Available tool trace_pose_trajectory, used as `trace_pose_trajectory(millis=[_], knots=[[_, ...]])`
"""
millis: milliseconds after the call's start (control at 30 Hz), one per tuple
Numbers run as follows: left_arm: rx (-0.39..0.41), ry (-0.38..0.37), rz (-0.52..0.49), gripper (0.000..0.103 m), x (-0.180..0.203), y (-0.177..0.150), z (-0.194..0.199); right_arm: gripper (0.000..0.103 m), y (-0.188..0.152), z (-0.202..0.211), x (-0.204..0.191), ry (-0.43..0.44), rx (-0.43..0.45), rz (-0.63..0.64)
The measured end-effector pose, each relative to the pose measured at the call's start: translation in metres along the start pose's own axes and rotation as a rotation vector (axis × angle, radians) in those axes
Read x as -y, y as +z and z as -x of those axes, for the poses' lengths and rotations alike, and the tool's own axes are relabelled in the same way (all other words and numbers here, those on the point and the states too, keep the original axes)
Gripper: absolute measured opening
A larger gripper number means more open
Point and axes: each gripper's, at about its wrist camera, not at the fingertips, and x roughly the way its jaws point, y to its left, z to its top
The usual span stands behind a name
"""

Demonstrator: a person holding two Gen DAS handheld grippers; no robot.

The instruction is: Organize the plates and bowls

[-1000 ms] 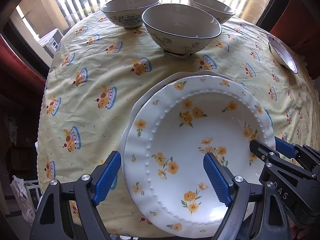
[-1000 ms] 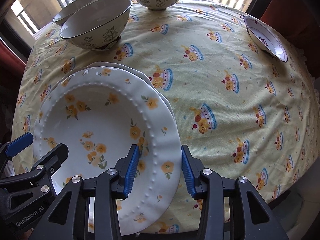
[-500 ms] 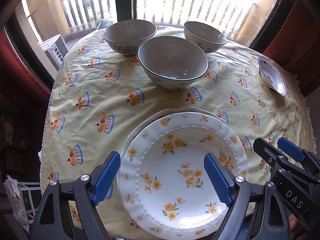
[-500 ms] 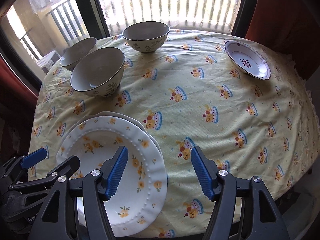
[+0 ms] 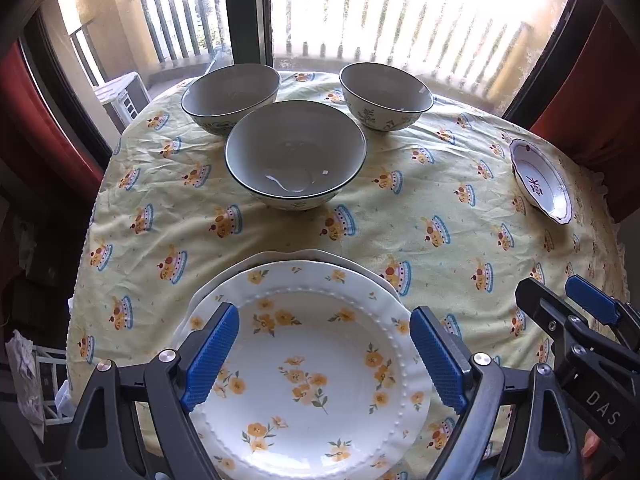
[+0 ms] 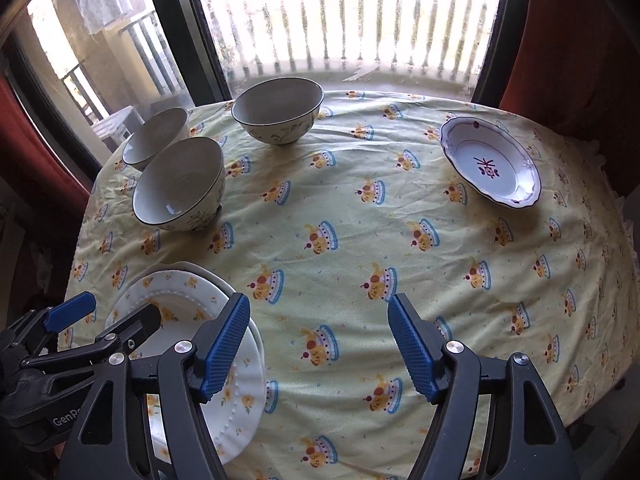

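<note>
Round table under a yellow tablecloth (image 5: 280,240) printed with little cakes, seen from above through both wrist cameras.

Left gripper (image 5: 324,354): jaws wide apart, nothing clamped, hanging above the flowered plate (image 5: 312,380) without touching it. Plate at 6 o'clock on the table in the left wrist view, white with orange blossoms and a beaded ring, resting on a second white plate (image 5: 280,257) whose rim peeks out at 12 o'clock of the top one.

Right gripper (image 6: 320,346): jaws apart too, just been opening, nothing between the blue pads but bare cloth. Flowered plate (image 6: 240,392) at 8 o'clock in the right wrist view, outside the gap, partly behind the left finger.

Three grey-lined bowls upright toward the window. Near bowl (image 5: 295,154) at 12 o'clock from the plate stack, well apart from it. Behind it, left bowl (image 5: 231,96) at 11 o'clock and right bowl (image 5: 386,96) at 1 o'clock, both near the far edge, none stacked. In the right wrist view: near bowl (image 6: 178,184) at 10 o'clock, left bowl (image 6: 155,142) just behind it and overlapped by it in the picture, contact impossible to tell, right bowl (image 6: 278,110) at 12 o'clock.

Small scalloped dish (image 5: 540,180) with a dark red motif alone at 2 o'clock near the table's right edge, well apart from everything else; same dish (image 6: 490,160) at 1 o'clock in the right wrist view.

Beyond the table, a window with balcony railing (image 6: 340,32) in bright glare and a red curtain (image 5: 592,92) at 3 o'clock.
</note>
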Motion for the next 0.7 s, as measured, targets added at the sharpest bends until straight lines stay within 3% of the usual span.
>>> trace_pose_trajectory(millis=[167, 267, 700], knots=[[0.003, -0.015, 0.000, 0.086, 0.036, 0.006, -0.002, 0.076, 0.010, 0.002, 0.033, 0.025, -0.009, 0.003], [0.008, -0.008, -0.004, 0.086, 0.058, 0.011, -0.003, 0.076, 0.015, 0.005, 0.052, -0.014, 0.010, 0.010], [0.076, 0.020, -0.024, 0.085, 0.156, 0.039, -0.008, 0.075, 0.043, 0.003, 0.152, 0.034, 0.020, -0.051]])
